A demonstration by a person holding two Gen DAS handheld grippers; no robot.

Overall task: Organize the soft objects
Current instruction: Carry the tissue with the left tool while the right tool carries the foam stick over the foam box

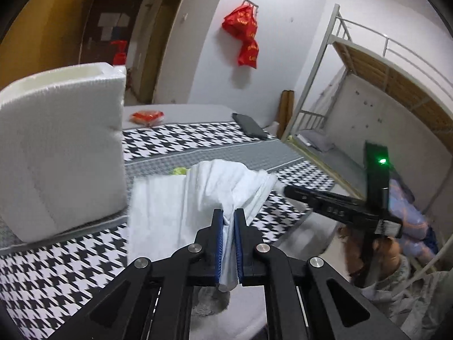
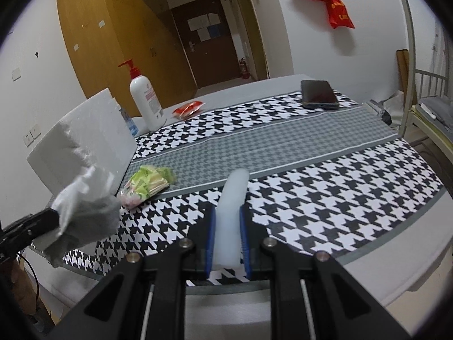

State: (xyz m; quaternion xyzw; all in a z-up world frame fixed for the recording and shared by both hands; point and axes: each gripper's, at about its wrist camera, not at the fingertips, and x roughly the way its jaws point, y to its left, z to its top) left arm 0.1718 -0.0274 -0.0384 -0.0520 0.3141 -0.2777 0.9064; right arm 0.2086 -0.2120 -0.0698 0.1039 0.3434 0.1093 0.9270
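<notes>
My left gripper [image 1: 228, 215] is shut on a bunched white cloth [image 1: 181, 198] and holds it up over the table's near edge. The same cloth [image 2: 85, 212] shows at the left of the right wrist view, grey in shadow. My right gripper [image 2: 228, 212] is shut on another part of the white cloth [image 2: 232, 212], seen edge-on as a pale rounded strip between its blue pads. The right gripper [image 1: 286, 190] also shows in the left wrist view, at the cloth's right end. A green snack packet [image 2: 147, 184] lies on the table beyond the cloth.
A white foam box [image 1: 62, 147] stands on the table's left side. A pump bottle [image 2: 147, 99], a red packet [image 2: 188, 109] and a dark phone [image 2: 318, 95] lie further back on the houndstooth tablecloth [image 2: 311, 192]. A metal bunk bed [image 1: 368, 85] stands at the right.
</notes>
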